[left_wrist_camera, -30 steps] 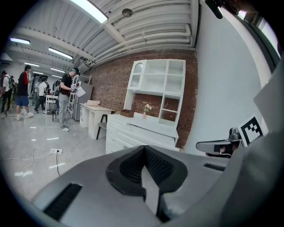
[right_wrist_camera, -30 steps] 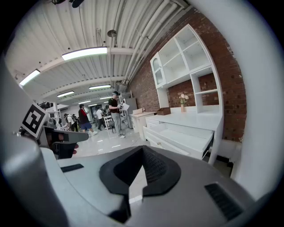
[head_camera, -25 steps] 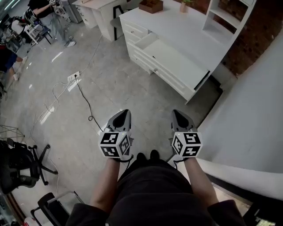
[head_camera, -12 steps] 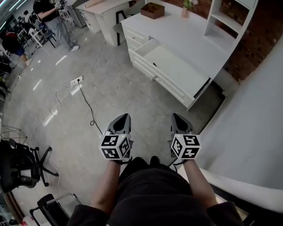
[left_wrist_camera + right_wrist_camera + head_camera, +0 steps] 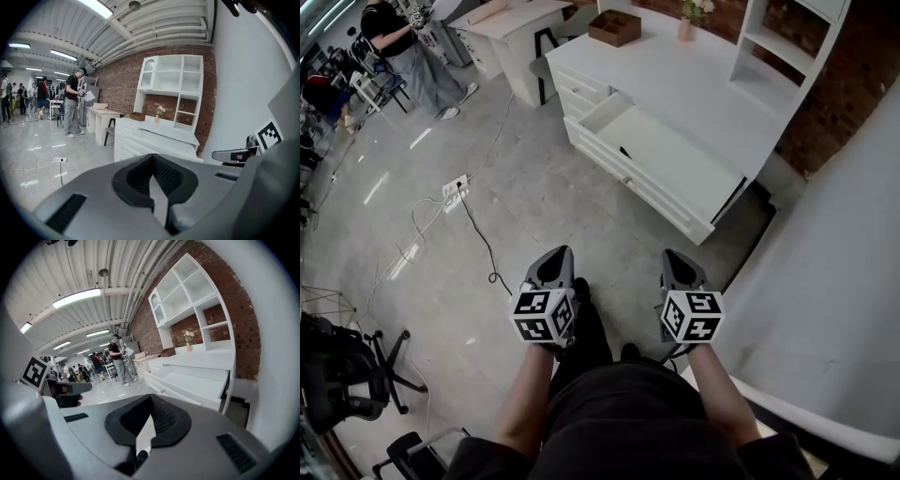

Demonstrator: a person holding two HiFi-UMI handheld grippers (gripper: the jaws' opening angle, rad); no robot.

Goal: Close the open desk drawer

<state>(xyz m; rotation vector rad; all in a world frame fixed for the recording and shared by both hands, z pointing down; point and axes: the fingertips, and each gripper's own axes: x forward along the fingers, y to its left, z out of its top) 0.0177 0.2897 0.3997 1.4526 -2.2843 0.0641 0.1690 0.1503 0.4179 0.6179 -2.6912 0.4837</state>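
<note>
Head view looks steeply down on the person standing on the grey floor [image 5: 534, 187], a gripper in each hand held low in front of the body, side by side and apart. The left gripper [image 5: 555, 262] and the right gripper [image 5: 677, 264] both point ahead toward the white counter [image 5: 675, 66], which stands well apart from them across bare floor. The drawer [image 5: 675, 150] is pulled out of the counter's front toward the person, its pale inside open to view and its long front panel facing the floor space. On the counter top sit a brown wooden box [image 5: 615, 26] and a small pot of flowers [image 5: 686, 21], with a white shelf unit [image 5: 778, 37] at the brick wall end. In the left gripper view the jaws meet at their tips with nothing between them; the right gripper view shows the same, jaws drawn together and empty, with the open drawer beyond them. A power strip [image 5: 455, 185] with a black cable [image 5: 483, 225] lies on the floor to the left, a black office chair [image 5: 342, 366] stands nearer the left edge, and another person [image 5: 403, 47] stands far off at the top left.
</note>
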